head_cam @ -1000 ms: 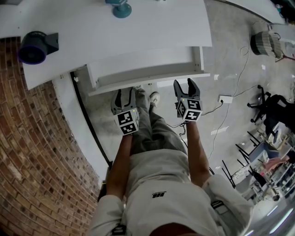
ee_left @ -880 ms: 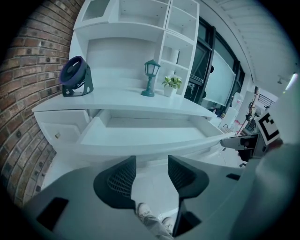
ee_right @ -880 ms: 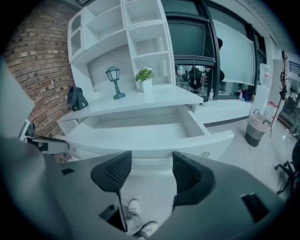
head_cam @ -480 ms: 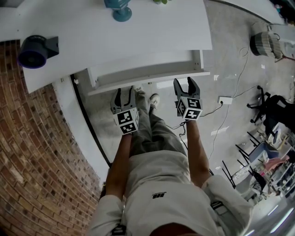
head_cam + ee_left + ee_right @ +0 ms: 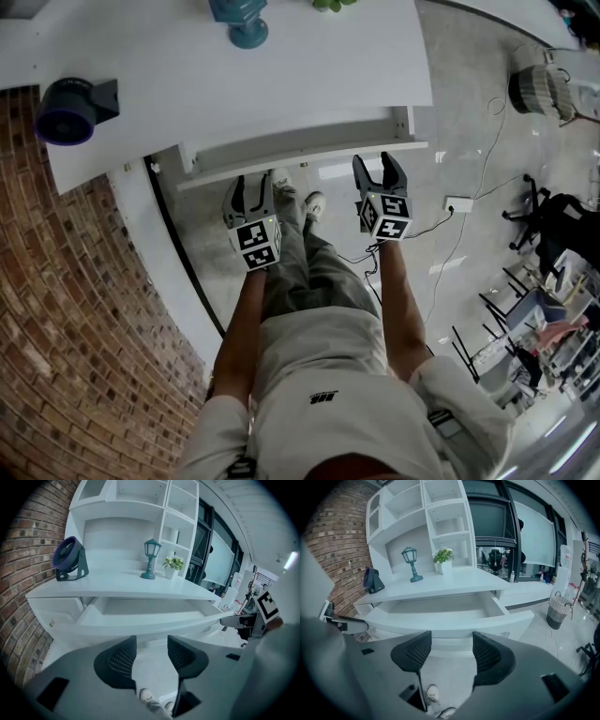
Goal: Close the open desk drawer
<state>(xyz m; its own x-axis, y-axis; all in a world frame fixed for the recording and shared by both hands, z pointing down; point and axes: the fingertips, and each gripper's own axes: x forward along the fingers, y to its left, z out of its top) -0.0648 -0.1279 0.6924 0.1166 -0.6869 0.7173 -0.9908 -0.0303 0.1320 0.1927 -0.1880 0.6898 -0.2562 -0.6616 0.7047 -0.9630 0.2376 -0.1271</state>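
1. Desk (image 5: 281, 66): white, with the drawer under its front edge.
2. Drawer (image 5: 300, 159): pulled out. It looks like a rigid panel, probably light on its runners. I would push flat on the front face, near both ends, to avoid racking.
3. Left gripper (image 5: 251, 192), right gripper (image 5: 375, 173): jaws part-open, holding nothing, near the drawer front.

White desk drawer (image 5: 300, 142) pulled partly out under desktop, open, interior empty, front level.
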